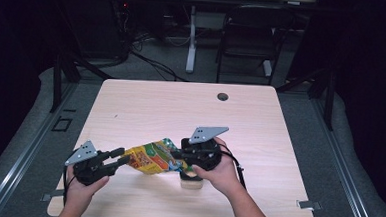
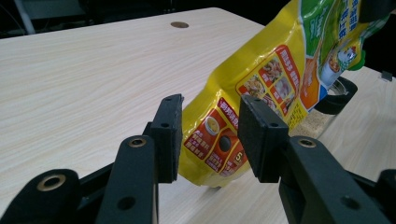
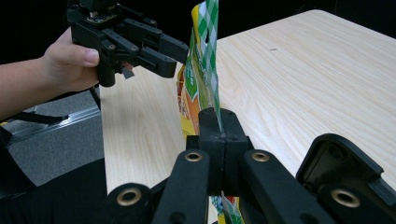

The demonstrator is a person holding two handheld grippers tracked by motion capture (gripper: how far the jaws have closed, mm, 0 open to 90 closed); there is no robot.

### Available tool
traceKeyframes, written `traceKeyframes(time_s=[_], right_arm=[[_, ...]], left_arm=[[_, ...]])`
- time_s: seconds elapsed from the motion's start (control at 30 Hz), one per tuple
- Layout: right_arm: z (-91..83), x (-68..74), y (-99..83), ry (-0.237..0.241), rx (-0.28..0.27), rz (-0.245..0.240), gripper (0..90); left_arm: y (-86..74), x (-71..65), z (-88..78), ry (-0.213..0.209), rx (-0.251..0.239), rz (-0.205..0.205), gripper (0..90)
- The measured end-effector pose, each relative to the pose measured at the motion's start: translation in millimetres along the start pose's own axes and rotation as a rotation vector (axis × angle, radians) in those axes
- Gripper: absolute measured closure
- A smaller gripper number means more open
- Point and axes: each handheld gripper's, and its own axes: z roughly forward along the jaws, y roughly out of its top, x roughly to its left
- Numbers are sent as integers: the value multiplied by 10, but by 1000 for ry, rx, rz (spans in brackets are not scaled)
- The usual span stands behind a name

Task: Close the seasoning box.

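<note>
Above the tabletop (image 1: 146, 106), right hand-held gripper (image 3: 219, 135) clamped on yellow pouch (image 2: 261, 88) top edge; left hand-held gripper (image 2: 210, 135) jaws straddle its bottom, not gripping.

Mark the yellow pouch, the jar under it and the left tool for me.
Yellow pouch (image 2: 261, 93), left gripper view: on its printed front panel.
Jar (image 2: 322, 119), left gripper view: on the clear wall below its black rim.
Left tool (image 2: 210, 140), left gripper view: midway between its two black fingertips, which flank the pouch's lower corner.

No legible text on the yellow pouch (image 2: 261, 93)
</note>
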Motion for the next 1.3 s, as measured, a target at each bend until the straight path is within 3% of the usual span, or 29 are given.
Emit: traceKeyframes(time_s=[0.1,0.27,0.47,0.5,0.67,1.03,1.17,1.2,1.3], right_arm=[[-1,4,16,2,6,-6,900],[6,21,54,-1,11,-18,900],[15,37,111,0,21,-30,900],[13,41,124,-2,25,-36,900],[2,52,176,-4,43,-49,900],[19,68,243,-6,72,-64,900],[37,69,256,2,68,-56,900],[42,72,258,5,65,-53,900],[51,73,271,8,70,-52,900]], left_arm=[[-6,1,13,-8,6,0,607],[12,11,-19,20,-20,-3,578],[15,17,9,5,2,-3,545],[13,10,23,21,-13,-2,540],[27,6,30,18,-22,-3,495],[-5,-54,137,-4,18,18,506],[-17,-28,125,-25,18,8,513],[-23,-36,127,-7,14,6,515],[-33,-28,127,-4,18,14,516]])
